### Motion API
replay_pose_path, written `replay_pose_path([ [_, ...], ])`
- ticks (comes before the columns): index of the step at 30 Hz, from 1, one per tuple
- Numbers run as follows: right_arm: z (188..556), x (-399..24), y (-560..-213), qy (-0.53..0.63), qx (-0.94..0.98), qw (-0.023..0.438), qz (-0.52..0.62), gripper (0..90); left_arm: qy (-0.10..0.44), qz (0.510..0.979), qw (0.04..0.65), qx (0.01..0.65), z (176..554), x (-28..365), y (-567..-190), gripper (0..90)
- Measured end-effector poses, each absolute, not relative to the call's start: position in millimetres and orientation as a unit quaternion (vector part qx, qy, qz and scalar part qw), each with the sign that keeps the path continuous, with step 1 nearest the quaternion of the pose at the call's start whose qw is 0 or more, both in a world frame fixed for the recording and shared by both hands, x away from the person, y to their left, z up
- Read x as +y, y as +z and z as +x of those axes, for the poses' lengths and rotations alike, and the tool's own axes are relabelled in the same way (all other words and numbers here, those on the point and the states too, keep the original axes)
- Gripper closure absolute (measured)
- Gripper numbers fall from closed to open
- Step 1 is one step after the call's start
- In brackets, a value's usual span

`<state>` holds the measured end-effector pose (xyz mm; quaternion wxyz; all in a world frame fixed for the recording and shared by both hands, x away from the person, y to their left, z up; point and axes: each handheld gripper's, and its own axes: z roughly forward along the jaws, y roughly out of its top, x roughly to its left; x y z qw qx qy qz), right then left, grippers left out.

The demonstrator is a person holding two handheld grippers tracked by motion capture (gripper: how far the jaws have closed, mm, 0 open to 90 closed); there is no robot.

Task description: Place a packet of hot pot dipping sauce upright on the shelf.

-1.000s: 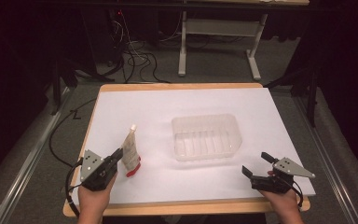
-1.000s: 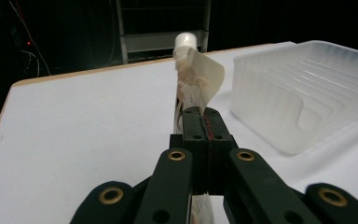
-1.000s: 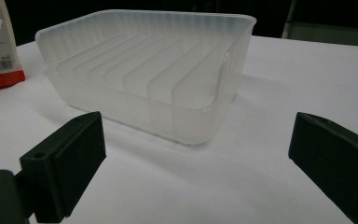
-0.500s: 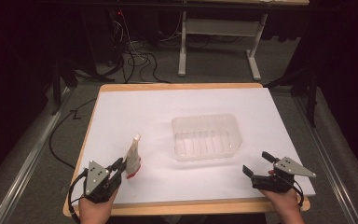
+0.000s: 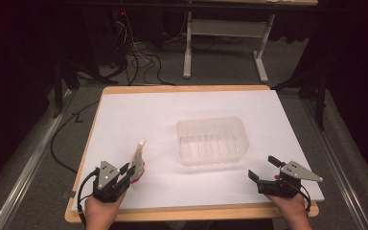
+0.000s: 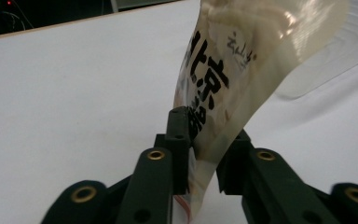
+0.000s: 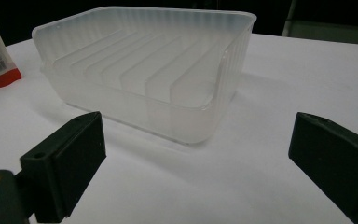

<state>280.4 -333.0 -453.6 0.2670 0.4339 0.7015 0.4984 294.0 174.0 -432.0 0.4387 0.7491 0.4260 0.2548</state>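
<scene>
The left gripper is at the lower left of the high view, near the front edge of the table. Its jaws have just been opening a little, and the packet stands between them. In the left gripper view the packet rises from between the two black jaws, leaning to the right of the frame; the left jaw touches it, but at the right jaw I cannot tell if the pad presses or only stands just beside it, so the grip looks narrow and perhaps loose. The packet has a red bottom edge and black characters printed on it.

The right gripper rests at the lower right, its jaws wide apart with nothing between them. The clear plastic tray sits in the middle of the table, apart from both grippers; in the right gripper view the tray stands beyond the open jaws.
</scene>
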Motion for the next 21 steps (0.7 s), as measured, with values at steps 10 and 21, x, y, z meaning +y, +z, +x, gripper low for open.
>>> replay_pose_path([
  [10,281,-332,-455,0.496,0.704,0.262,0.434,4.4,0.254,0.741,0.444,0.434,293,168,-429,89.5],
  [21,281,-333,-454,0.497,0.703,0.266,0.434,4.5,0.227,0.739,0.487,0.407,279,141,-418,89.9],
])
